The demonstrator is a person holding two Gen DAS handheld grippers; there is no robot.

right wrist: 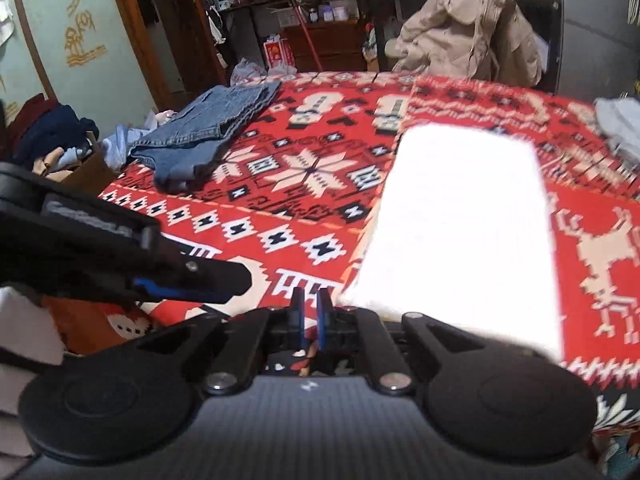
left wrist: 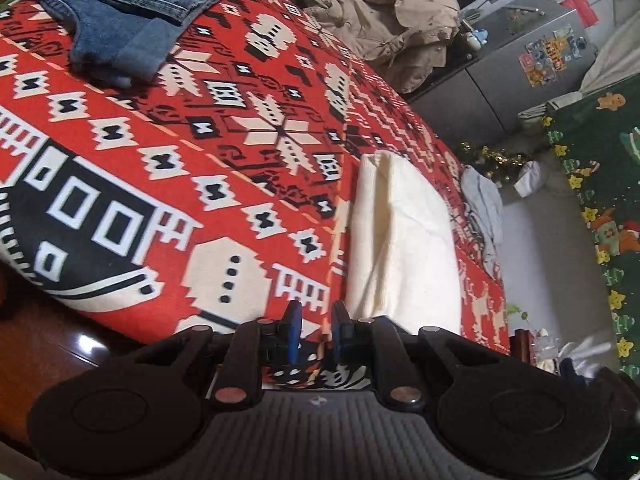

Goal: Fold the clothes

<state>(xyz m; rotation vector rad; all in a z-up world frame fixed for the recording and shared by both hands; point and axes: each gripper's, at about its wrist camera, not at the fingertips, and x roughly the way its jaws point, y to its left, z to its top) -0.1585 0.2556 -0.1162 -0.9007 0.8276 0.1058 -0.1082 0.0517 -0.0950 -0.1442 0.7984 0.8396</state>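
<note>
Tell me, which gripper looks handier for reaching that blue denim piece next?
Probably the left gripper: the right gripper's view shows it on the side of the denim garment, while the folded white cloth lies before the right.

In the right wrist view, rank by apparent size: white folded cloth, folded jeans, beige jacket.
1. white folded cloth, though it lies nearest the camera.
2 and 3. folded jeans and beige jacket look alike; left unranked.

Pale green wall [right wrist: 100, 60] on the left carries gold characters [right wrist: 80, 20]; beside it a dark wooden door frame [right wrist: 136, 32]; at the back a cluttered dark wood dresser [right wrist: 320, 36]; a beige coat [right wrist: 472, 28] slumps over furniture; a grey cabinet [left wrist: 532, 60] wears bright stickers [left wrist: 552, 54]; a green festive mat [left wrist: 600, 200] covers pale floor [left wrist: 536, 256].
</note>
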